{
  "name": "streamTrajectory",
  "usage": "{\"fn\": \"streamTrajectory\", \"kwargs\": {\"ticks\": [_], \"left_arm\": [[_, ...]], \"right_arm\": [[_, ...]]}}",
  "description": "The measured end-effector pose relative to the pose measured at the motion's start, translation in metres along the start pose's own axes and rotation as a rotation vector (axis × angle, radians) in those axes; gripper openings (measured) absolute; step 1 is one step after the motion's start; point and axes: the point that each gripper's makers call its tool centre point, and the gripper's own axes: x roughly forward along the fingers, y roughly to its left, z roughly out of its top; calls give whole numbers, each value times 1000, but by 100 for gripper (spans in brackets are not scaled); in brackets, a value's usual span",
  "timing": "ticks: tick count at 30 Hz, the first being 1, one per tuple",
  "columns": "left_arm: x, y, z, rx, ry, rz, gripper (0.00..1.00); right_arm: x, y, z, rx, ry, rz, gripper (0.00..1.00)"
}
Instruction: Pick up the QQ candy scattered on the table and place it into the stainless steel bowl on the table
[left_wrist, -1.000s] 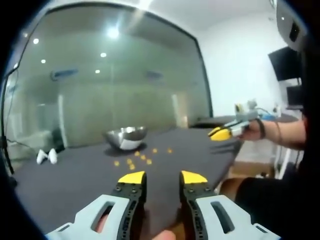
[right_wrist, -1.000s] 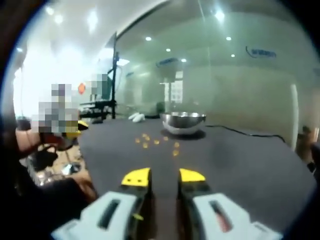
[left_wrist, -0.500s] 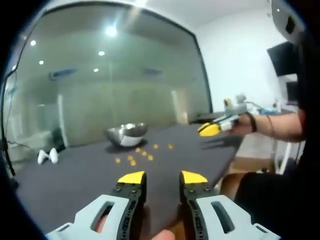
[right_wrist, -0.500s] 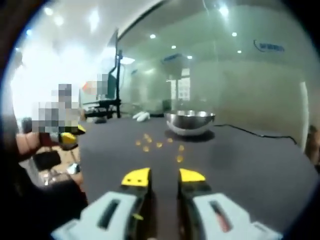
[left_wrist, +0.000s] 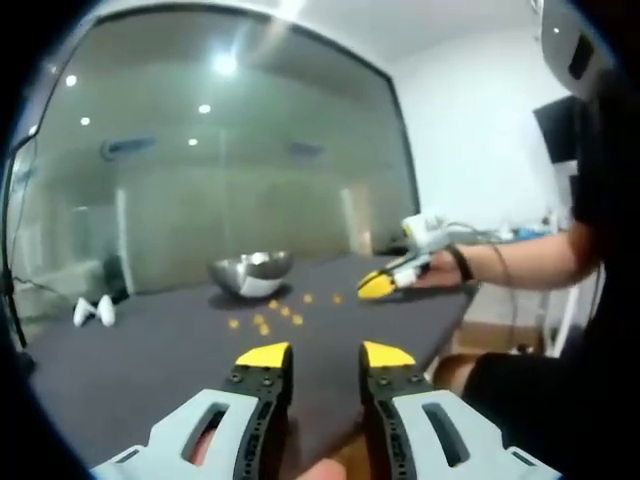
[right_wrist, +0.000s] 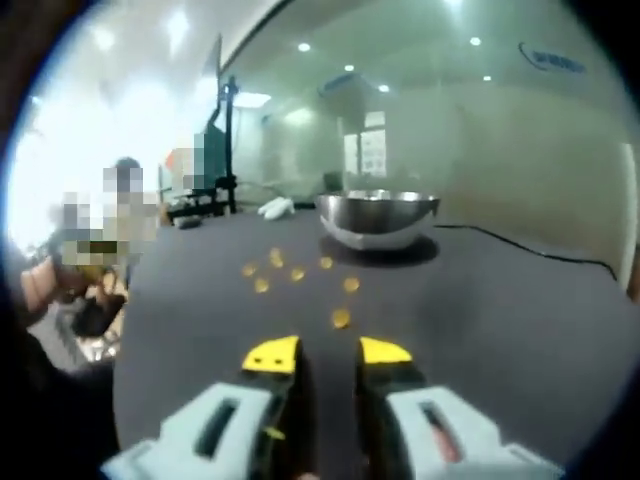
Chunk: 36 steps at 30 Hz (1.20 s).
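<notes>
The candies (right_wrist: 341, 318) lie loose on the dark tabletop (right_wrist: 500, 320), straight ahead of the right gripper (right_wrist: 328, 352). The nearest piece sits just beyond the tips and almost on the line between the jaws, and the bowl (right_wrist: 378, 218) stands past the scatter on the same line. So the coming move looks like a short push forward and down onto that piece. The right jaws stand a narrow way apart with nothing between them.

In the left gripper view, the left gripper (left_wrist: 325, 355) hangs low near the tabletop's (left_wrist: 130, 370) edge, its jaws also narrowly parted and empty. From there the candies (left_wrist: 265, 322) and bowl (left_wrist: 252, 273) are well off, and the right gripper (left_wrist: 378, 284) reaches in from the right, near the scatter. The right hand is clearly the nearer.

The candies are small blurred dots; their shape and long axis cannot be made out, and the count is probably about six. The bowl's inside is hidden from these low angles.
</notes>
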Motion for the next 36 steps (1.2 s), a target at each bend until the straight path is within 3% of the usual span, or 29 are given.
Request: {"fn": "streamTrajectory", "kwargs": {"ticks": [4,20,27,30,36], "left_arm": [[-1,-2,-2,13,10,-14,28],[-8,6,-2,-2,12,-8,28],[-9,9,-7,-21,21,0,28],[-8,10,-7,-23,25,-1,28],[-6,10,-5,-23,19,-3,29]], "right_arm": [[15,0,-7,-25,43,9,22],[52,1,3,-73,45,54,22],[52,1,4,-82,23,45,20],[52,-1,4,-103,16,33,10],[52,0,4,-112,12,36,9]]}}
